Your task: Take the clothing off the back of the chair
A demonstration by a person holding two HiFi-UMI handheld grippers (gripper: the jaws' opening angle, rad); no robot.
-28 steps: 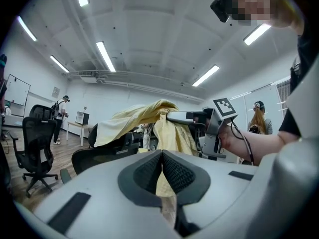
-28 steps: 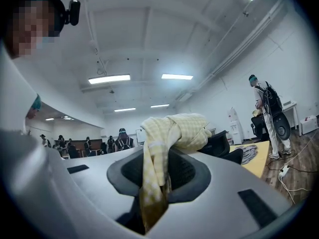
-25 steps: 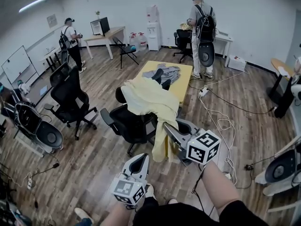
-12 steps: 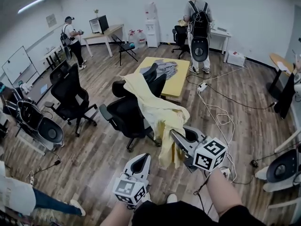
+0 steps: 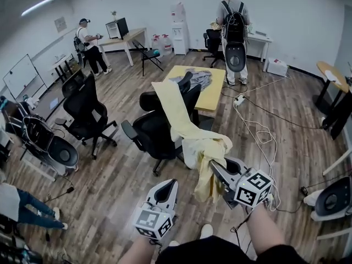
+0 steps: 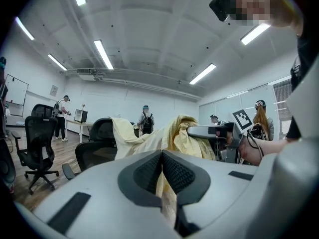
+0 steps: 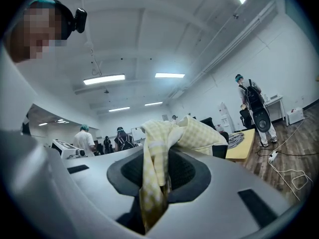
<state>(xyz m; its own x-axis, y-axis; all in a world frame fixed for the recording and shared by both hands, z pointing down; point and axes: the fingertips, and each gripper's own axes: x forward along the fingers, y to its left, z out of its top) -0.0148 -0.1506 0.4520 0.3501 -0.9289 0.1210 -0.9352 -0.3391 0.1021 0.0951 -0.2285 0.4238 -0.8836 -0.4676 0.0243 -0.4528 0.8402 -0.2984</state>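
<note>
A pale yellow garment (image 5: 190, 133) stretches from the back of a black office chair (image 5: 151, 136) down toward me, its end bunched and hanging. My right gripper (image 5: 213, 167) is shut on that bunched end; in the right gripper view the checked yellow cloth (image 7: 184, 136) is pinched between the pads of the right gripper (image 7: 154, 183). My left gripper (image 5: 169, 183) hovers to the left of the hanging cloth, apart from it, jaws together and holding nothing. In the left gripper view the left gripper (image 6: 162, 156) points at the garment (image 6: 149, 141) and the chair (image 6: 97, 143).
A yellow table (image 5: 214, 100) with grey clothing (image 5: 195, 78) stands behind the chair. Another black chair (image 5: 85, 111) is at the left. White cables (image 5: 258, 139) trail over the wooden floor on the right. People stand at the back (image 5: 234, 23) and far left (image 5: 91, 48).
My right gripper has drawn back toward me and down with the yellow garment, which now stretches in a long strip off the chair. The chair has turned. The left gripper barely shifted.
</note>
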